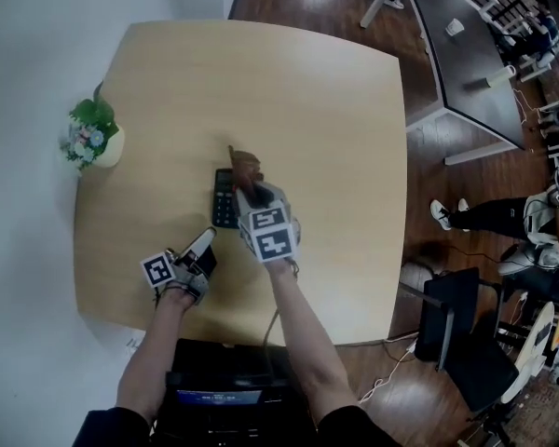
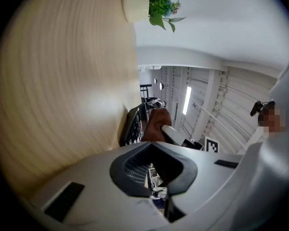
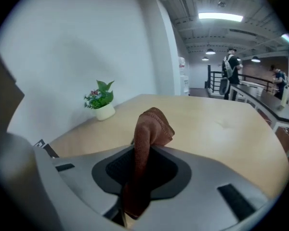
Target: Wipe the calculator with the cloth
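1. Head view: the calculator [image 1: 224, 198] lies flat near the middle of the bench [image 1: 354, 110], its long axis running from 12 to 6 o'clock.
2. The right tool [image 1: 252, 192] hangs at the calculator's 3 o'clock edge, overlapping it in this view. The brown cloth [image 1: 246, 168] sticks out ahead of the tool toward 12 o'clock, by the calculator's far right corner. I cannot tell from here whether the cloth touches the keys.
3. The left tool [image 1: 203, 243] sits at the calculator's 7 o'clock, near its near end but apart from it. A potted plant [image 1: 93, 138] stands well off at 9 o'clock, by the bench edge.
4. Left tool view: its jaws are pressed together with nothing between them. Straight ahead at 12 o'clock, the calculator [image 2: 132, 126] shows end-on, so this tool points along the long axis. The cloth [image 2: 156, 124] and the tip of the right tool are just beside the calculator.
5. Right tool view: its jaws pinch the cloth [image 3: 147, 143], which runs down between the pads and stands up past the tips in a folded peak. The calculator is almost wholly hidden behind the cloth and jaws. The plant shows at 10 o'clock.
6. Judgement: the right tool is the nearer one and carries the cloth. The wipe calls for shifting it toward 9 o'clock and down onto the calculator's face, then stroking along the 12 to 6 line. The left tool is placed to steady the near end.
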The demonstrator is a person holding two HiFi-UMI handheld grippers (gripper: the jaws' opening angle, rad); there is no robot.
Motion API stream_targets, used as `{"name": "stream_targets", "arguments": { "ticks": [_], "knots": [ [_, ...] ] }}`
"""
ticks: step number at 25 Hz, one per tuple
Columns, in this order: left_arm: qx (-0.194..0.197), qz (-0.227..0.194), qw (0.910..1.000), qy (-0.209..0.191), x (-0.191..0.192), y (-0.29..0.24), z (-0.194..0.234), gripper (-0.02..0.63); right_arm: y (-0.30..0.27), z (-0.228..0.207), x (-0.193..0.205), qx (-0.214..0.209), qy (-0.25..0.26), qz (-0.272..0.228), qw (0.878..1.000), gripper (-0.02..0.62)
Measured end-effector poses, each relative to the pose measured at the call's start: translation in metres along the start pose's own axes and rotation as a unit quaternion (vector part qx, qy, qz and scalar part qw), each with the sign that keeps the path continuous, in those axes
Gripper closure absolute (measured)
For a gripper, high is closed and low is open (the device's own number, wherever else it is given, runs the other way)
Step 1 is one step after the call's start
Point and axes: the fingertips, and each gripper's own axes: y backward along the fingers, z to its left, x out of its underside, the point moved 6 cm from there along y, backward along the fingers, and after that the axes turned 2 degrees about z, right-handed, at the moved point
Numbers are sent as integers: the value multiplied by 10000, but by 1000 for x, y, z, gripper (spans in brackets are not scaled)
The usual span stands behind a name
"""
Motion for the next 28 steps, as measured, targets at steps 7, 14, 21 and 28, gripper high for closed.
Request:
{"name": "stream_targets", "arguments": {
  "ticks": [7,14,21,28],
  "knots": [
    [-85,-158,9997,187,1,-9,-1,607,-47,32,12,-297,576,718,9953,509],
    [-17,-129,9996,243,0,-11,0,606,22,-61,55,1001,-169,1007,9897,509],
    [40,-216,9995,242,-4,-8,3,606,5,-5,9,62,-71,193,9998,509],
    [51,-335,9992,219,0,-9,2,604,-53,31,3,-266,563,766,9951,509]
  ]
}}
